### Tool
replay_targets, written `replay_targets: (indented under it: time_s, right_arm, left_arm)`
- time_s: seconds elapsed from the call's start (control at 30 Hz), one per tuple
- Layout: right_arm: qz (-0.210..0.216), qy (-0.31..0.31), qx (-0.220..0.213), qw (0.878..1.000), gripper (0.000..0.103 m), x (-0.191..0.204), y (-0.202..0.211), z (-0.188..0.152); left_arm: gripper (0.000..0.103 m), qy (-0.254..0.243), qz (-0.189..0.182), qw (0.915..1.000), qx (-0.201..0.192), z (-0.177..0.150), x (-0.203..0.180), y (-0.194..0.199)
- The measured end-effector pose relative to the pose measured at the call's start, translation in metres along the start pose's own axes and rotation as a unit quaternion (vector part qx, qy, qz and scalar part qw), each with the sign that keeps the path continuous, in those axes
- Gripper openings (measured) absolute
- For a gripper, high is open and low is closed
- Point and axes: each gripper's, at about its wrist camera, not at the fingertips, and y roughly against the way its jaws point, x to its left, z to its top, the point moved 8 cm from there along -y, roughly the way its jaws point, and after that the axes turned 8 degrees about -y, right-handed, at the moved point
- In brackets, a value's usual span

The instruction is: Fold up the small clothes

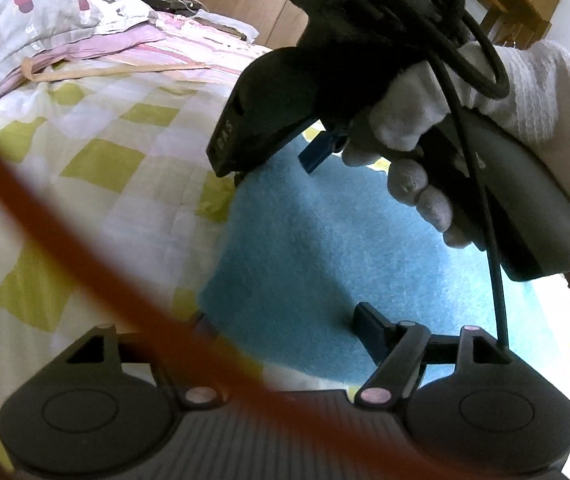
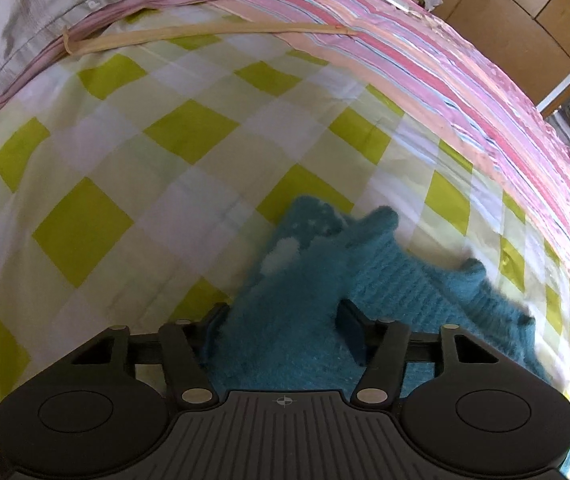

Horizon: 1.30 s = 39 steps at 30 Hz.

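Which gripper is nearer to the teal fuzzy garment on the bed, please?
Right. The right gripper has the teal fuzzy garment bunched between its jaws, while the left gripper sits at the garment's near edge with jaws open.

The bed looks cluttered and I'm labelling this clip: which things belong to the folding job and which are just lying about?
Belongs to the job:
- teal fuzzy garment
- right gripper, the garment between its fingers
- left gripper, over the garment

Just lying about:
- checked bedspread
- striped pink blanket
- pillow
- tan strap
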Motion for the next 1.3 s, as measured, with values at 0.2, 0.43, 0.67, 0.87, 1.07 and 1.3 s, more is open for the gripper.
replay_targets:
  time_s: [0.2,0.43,0.67,0.87,1.07,1.3]
  right_arm:
    - [-0.016,0.027,-0.001,1.0,0.047,0.005,-0.001,-0.001]
    - [0.024,-0.025,-0.021,0.999,0.027,-0.017,0.02,-0.004]
    - [0.055,-0.055,-0.045,0.996,0.024,-0.038,0.046,-0.007]
    - [0.084,-0.083,-0.062,0.991,0.023,-0.059,0.064,-0.011]
    - [0.116,-0.119,-0.077,0.983,0.022,-0.082,0.082,-0.02]
    - [0.156,-0.176,-0.11,0.966,0.022,-0.124,0.11,-0.031]
  left_arm:
    - [0.086,-0.008,0.008,0.9999,-0.01,-0.004,-0.002,-0.002]
    - [0.09,-0.031,-0.003,0.9991,-0.03,-0.006,-0.015,0.004]
    - [0.094,-0.068,-0.002,0.9969,-0.04,-0.009,-0.029,0.0]
    - [0.093,-0.05,0.007,0.9969,-0.059,0.001,-0.031,-0.006]
    - [0.049,-0.066,0.02,0.9958,-0.059,0.01,-0.047,-0.004]
    - [0.035,-0.07,0.002,0.9949,-0.072,0.035,-0.08,0.018]
